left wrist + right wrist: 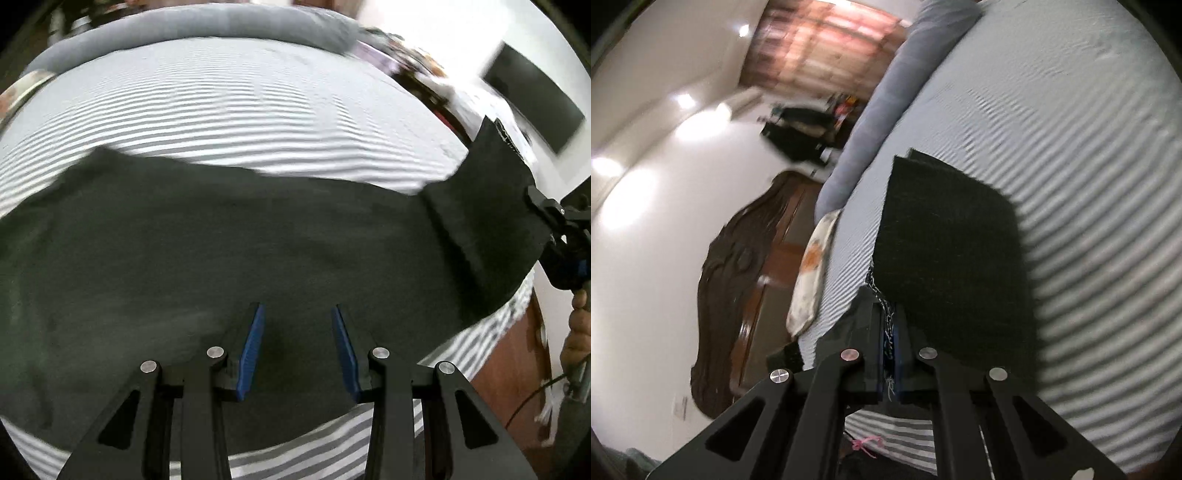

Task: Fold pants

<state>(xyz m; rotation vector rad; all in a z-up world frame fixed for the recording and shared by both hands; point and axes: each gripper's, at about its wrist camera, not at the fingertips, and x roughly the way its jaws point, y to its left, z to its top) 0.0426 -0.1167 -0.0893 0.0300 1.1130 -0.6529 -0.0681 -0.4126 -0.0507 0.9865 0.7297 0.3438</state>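
Left gripper (pixel 297 314) is spread wide above the dark pants (pixel 221 240) on the striped bedsheet (pixel 240 103); right gripper (pixel 890 332) pinches a pant hem, grey pillow (pixel 886 103) beyond.

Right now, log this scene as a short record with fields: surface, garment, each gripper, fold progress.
surface: bed with striped sheet
garment: dark pants, spread flat across the sheet, one end lifted at the right
left gripper: open, empty, over the middle of the pants
right gripper: shut on the hem of the pants, holding that end off the sheet
other items: grey pillow along the far edge of the bed
fold progress: lifted end not yet laid over the rest
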